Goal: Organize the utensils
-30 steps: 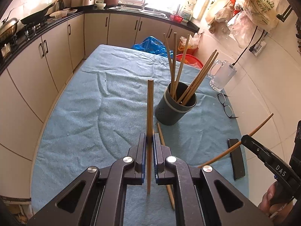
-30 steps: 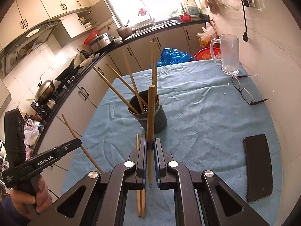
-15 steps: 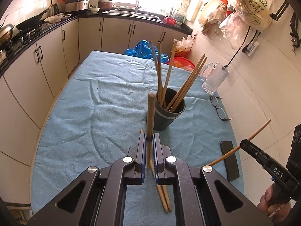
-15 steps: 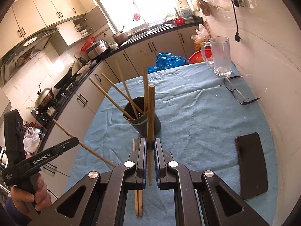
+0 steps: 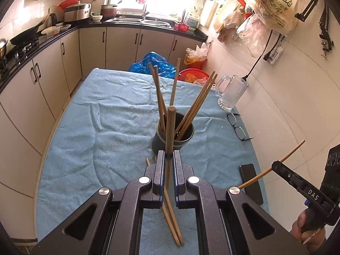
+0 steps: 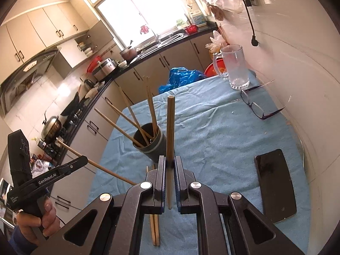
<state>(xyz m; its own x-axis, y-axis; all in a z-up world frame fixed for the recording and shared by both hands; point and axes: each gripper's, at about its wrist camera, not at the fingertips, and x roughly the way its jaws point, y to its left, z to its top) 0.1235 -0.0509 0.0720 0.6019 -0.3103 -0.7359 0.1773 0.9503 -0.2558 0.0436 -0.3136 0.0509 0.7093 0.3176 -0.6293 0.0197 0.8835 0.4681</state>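
Both tongs are pinching: the left tongs (image 5: pixel 169 159) clamp one wooden chopstick (image 5: pixel 170 131) upright, and the right tongs (image 6: pixel 169 161) clamp another wooden chopstick (image 6: pixel 170 127) the same way. Below them spreads the round worktop under a rumpled blue cloth (image 5: pixel 102 131). Near its middle, just beyond both raised sticks, stands the dark cylindrical holder (image 5: pixel 182 140), with several leaning chopsticks (image 5: pixel 197 102) fanning out of its mouth and crowding the opening. A clear glass mug (image 6: pixel 234 68) stands at the far edge near the wall. A black phone (image 6: pixel 274 182) lies flat to the right, black-framed glasses (image 6: pixel 255 106) beyond it. Two loose chopsticks (image 5: pixel 172 218) lie together on the cloth beneath the tongs.
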